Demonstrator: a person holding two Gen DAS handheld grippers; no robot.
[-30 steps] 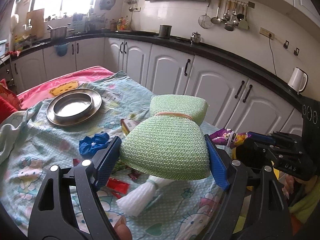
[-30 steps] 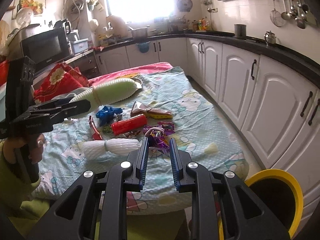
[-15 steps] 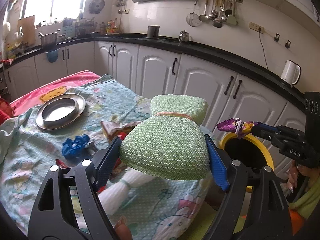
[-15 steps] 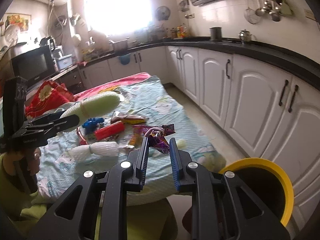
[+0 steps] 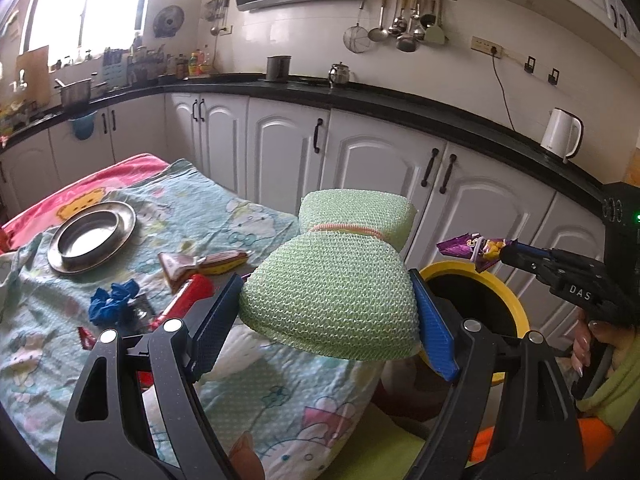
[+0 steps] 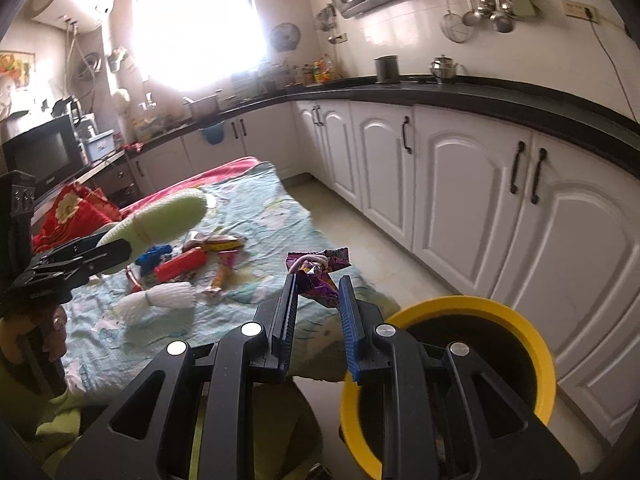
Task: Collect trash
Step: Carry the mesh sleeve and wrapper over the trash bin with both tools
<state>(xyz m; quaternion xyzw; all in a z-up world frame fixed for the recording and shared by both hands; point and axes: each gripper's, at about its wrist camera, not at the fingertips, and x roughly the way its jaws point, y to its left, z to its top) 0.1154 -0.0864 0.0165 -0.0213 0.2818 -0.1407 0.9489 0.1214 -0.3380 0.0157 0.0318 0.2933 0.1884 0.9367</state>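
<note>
The left gripper (image 5: 330, 316) has its fingers spread wide and pressed on both sides of a green foam net (image 5: 332, 292), a puffy mesh sleeve cinched by an orange band; the net is off the table, at its near corner. In the right wrist view the same net (image 6: 168, 216) juts from the left gripper (image 6: 116, 254) above the cloth.

The right gripper (image 6: 318, 300) has its fingers drawn close, pinching a crumpled purple wrapper (image 6: 320, 272) with a pale loop on top. From the left wrist camera that wrapper (image 5: 472, 250) sticks out of the right gripper (image 5: 510, 252) above the far rim of the bin (image 5: 516, 312). A hand (image 5: 588, 344) with long nails holds the grip below.

The bin (image 6: 540, 344), black inside with a yellow rim, stands on the floor just beside the table corner, under and right of the right gripper.

On the table (image 5: 240, 216), covered with a cartoon-print cloth, lie a white foam net (image 6: 168, 298), a red packet (image 6: 180, 266), a blue scrap (image 5: 114, 300), a brown-and-yellow wrapper (image 5: 200, 266) and other small wrappers, clustered together. Farther back sits a steel plate (image 5: 90, 236).

Beyond, white cupboards (image 5: 288, 152) run under a black counter (image 5: 400, 100) carrying a white kettle (image 5: 562, 134).
</note>
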